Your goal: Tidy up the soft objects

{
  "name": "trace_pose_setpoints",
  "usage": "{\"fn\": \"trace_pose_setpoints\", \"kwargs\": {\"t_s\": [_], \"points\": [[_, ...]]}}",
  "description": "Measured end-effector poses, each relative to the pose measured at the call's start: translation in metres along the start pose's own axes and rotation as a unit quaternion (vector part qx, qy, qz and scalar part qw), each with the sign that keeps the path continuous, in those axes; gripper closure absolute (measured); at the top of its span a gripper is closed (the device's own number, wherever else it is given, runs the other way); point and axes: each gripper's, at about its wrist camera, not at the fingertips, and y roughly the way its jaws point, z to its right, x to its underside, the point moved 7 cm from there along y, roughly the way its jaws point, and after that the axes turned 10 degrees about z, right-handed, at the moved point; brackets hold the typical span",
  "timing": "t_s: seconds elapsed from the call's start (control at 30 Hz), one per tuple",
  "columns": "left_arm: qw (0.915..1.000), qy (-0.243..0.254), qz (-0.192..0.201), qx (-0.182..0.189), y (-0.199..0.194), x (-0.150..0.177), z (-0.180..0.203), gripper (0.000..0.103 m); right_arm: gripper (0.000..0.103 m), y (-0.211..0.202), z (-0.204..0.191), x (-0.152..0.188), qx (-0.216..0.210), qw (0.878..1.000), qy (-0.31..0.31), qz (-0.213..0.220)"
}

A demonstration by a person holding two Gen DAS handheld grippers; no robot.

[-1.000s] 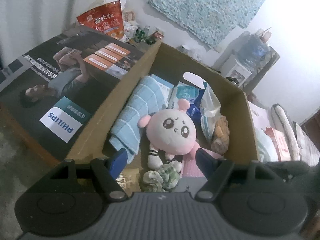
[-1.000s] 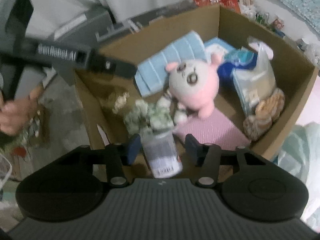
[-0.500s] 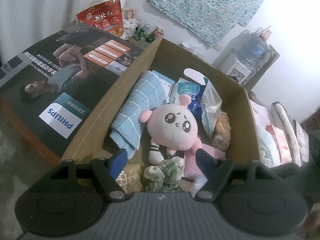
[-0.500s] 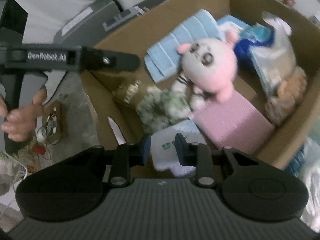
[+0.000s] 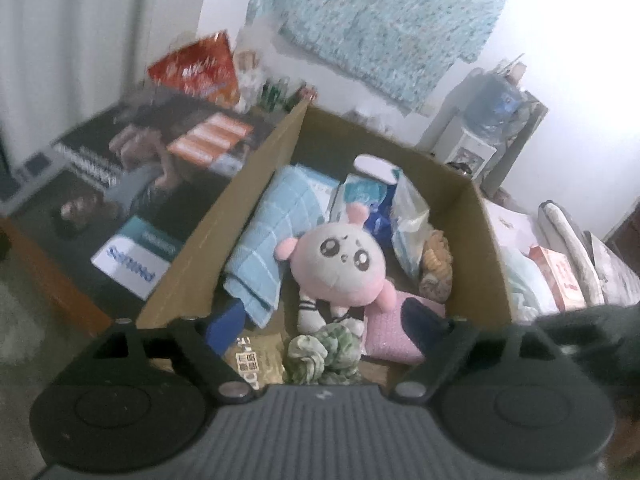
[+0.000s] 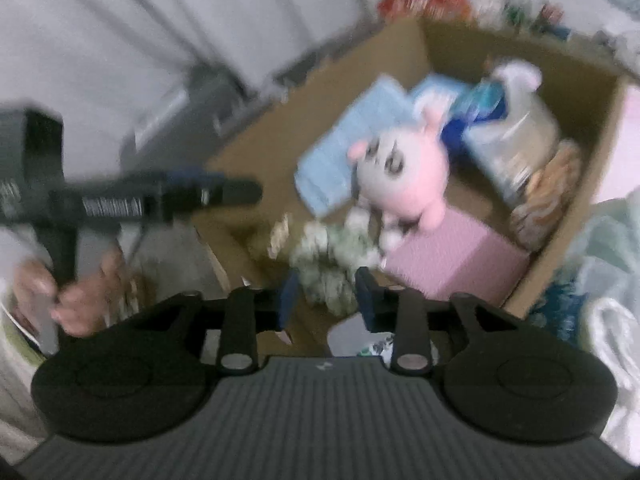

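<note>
Both grippers hung over the cardboard box (image 5: 192, 264). The left gripper (image 5: 324, 322) was spreading its jaws wide, nothing between them. The right gripper (image 6: 326, 298) was also opening; the view was blurred, but its blue pads seemed to grip nothing. In the box the pink plush toy (image 5: 340, 268) lay against the blue towel (image 5: 264, 240), the green scrunchie (image 5: 324, 354) at its feet beside a pink pad (image 5: 386, 340).

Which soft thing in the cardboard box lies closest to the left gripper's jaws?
The crumpled green-and-white cloth bundle, lying just ahead of the left gripper, below the pink round-headed plush toy. The folded light-blue towel lies farther back.
</note>
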Motion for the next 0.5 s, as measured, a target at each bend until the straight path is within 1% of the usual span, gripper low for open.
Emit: {"fn": "trace_pose_setpoints", "kwargs": {"t_s": [0.03, 0.07, 0.1, 0.13, 0.17, 0.2, 0.27, 0.3, 0.37, 0.43, 0.5], "points": [[0.9999, 0.009, 0.009, 0.004, -0.006, 0.000, 0.003, 0.012, 0.045, -0.014, 0.003, -0.003, 0.008, 1.000, 0.008, 0.028], [0.9996, 0.019, 0.018, 0.010, -0.013, -0.001, 0.008, 0.010, 0.038, -0.026, 0.006, -0.005, 0.020, 0.998, 0.016, 0.053], [0.9992, 0.027, 0.025, 0.016, -0.020, -0.001, 0.013, 0.007, 0.024, -0.040, 0.011, -0.006, 0.039, 0.996, 0.022, 0.081], [0.9986, 0.036, 0.034, 0.021, -0.027, 0.000, 0.018, 0.005, 0.019, -0.052, 0.015, -0.007, 0.060, 0.993, 0.024, 0.101], [0.9980, 0.043, 0.041, 0.023, -0.034, 0.000, 0.022, 0.004, 0.019, -0.063, 0.020, -0.007, 0.089, 0.989, 0.024, 0.119], [0.9971, 0.052, 0.050, 0.025, -0.041, 0.001, 0.027, 0.001, 0.019, -0.075, 0.025, -0.007, 0.124, 0.983, 0.019, 0.134], [0.9953, 0.070, 0.062, 0.023, -0.053, 0.004, 0.037, 0.000, 0.015, -0.094, 0.032, -0.005, 0.186, 0.970, 0.007, 0.154], [0.9941, 0.082, 0.067, 0.021, -0.059, 0.007, 0.042, 0.000, 0.011, -0.105, 0.034, -0.002, 0.215, 0.962, 0.004, 0.166], [0.9915, 0.103, 0.078, 0.014, -0.069, 0.014, 0.051, 0.000, 0.001, -0.123, 0.032, 0.006, 0.248, 0.951, 0.001, 0.187], [0.9897, 0.115, 0.085, 0.008, -0.078, 0.022, 0.057, 0.000, 0.001, -0.138, 0.027, 0.017, 0.278, 0.938, -0.010, 0.206], [0.9900, 0.115, 0.081, 0.003, -0.083, 0.030, 0.060, 0.000, 0.001, -0.146, 0.021, 0.030, 0.301, 0.929, -0.026, 0.212]]}}
